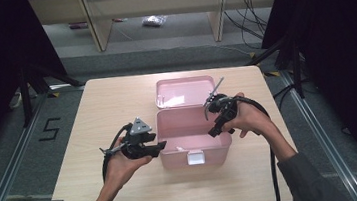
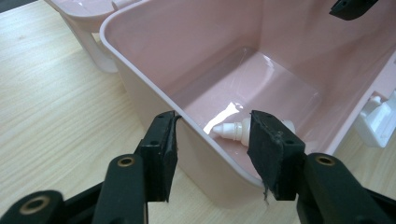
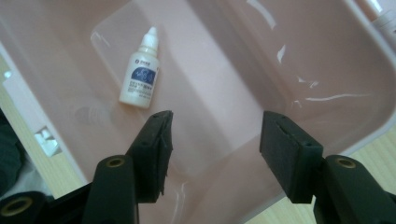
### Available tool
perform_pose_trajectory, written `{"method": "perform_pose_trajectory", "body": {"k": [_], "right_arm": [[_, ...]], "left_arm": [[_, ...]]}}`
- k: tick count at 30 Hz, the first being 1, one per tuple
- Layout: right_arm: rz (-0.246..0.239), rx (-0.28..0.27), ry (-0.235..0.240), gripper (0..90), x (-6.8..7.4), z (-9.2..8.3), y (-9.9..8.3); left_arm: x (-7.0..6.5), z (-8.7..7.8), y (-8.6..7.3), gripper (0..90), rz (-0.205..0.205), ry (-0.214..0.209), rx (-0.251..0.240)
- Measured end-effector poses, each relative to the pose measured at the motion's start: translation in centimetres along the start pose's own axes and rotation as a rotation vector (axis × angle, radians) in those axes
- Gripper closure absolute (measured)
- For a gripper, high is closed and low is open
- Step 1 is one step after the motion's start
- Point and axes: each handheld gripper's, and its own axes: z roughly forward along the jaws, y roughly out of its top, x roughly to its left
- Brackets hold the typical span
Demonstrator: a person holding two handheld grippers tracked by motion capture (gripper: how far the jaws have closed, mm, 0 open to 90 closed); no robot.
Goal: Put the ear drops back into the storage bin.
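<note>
While the pink box [image 1: 193,138] is sitting open near the middle of the table [image 1: 106,103], its lid [image 1: 184,91] is lying back flat behind it and its white latch [image 1: 195,157] is facing the person. A small white bottle [image 3: 140,74] is lying on its side on the box floor, a blue label on its body and its nozzle tip pointing away from the right gripper's camera. In the left gripper view the same bottle [image 2: 236,130] is lying close to the near wall, partly hidden by one jaw.

The left gripper [image 1: 162,146] is hovering at the box's left wall, held in the left hand [image 1: 123,164]. Its jaws are standing apart with nothing between them, one outside the wall and the other over the inside, straddling the rim. Whether either pad is touching the wall is hard to tell from here.

The right gripper [image 1: 213,132] is hanging over the right side of the box in the right hand [image 1: 249,118], tilted down toward the inside. Its jaws are also spread wide and empty, well above the bottle and clear of it. A black cable [image 1: 272,161] is trailing from it back along the forearm.
</note>
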Motion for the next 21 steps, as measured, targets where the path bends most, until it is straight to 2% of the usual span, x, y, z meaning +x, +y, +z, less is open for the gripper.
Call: {"method": "perform_pose_trajectory", "body": {"k": [3, 5, 7, 8, 11, 16, 17, 18, 19, 21], "right_arm": [[0.013, -0.011, -0.003, 44.1, -0.2, -0.1, 0.0], [0.003, -0.03, -0.019, 43.6, -0.6, -0.3, -0.1], [0.023, -0.035, -0.017, 43.5, -0.6, -0.4, -0.1], [0.016, -0.044, -0.029, 43.3, -0.7, -0.5, -0.2], [0.049, -0.081, -0.005, 43.0, -0.9, -0.7, -0.2], [0.065, -0.106, -0.016, 41.9, -1.4, -0.9, -0.1], [0.057, -0.114, -0.017, 41.6, -1.5, -1.0, -0.1], [0.076, -0.114, -0.019, 41.1, -1.5, -1.2, 0.0], [0.062, -0.131, -0.023, 40.7, -1.6, -1.3, 0.0], [0.085, -0.159, -0.022, 40.5, -1.7, -1.8, 0.1]], "left_arm": [[0.1, 0.0, 0.0, 50.4, -0.002, -0.002, -0.004], [0.1, 0.0, 0.1, 48.9, -0.006, -0.007, -0.01], [0.2, 0.0, 0.2, 47.5, -0.008, -0.011, -0.015], [0.2, 0.0, 0.3, 45.9, -0.018, -0.01, -0.025], [0.6, 0.0, 0.6, 41.8, -0.034, 0.006, -0.045], [1.9, 0.3, 1.2, 39.3, -0.063, 0.005, -0.048], [2.1, 0.5, 1.4, 39.3, -0.081, 0.009, -0.06], [2.4, 0.7, 1.6, 39.5, -0.091, 0.011, -0.063], [2.7, 0.9, 1.8, 41.0, -0.09, 0.012, -0.064], [3.2, 1.2, 2.3, 41.8, -0.092, 0.017, -0.058]]}}
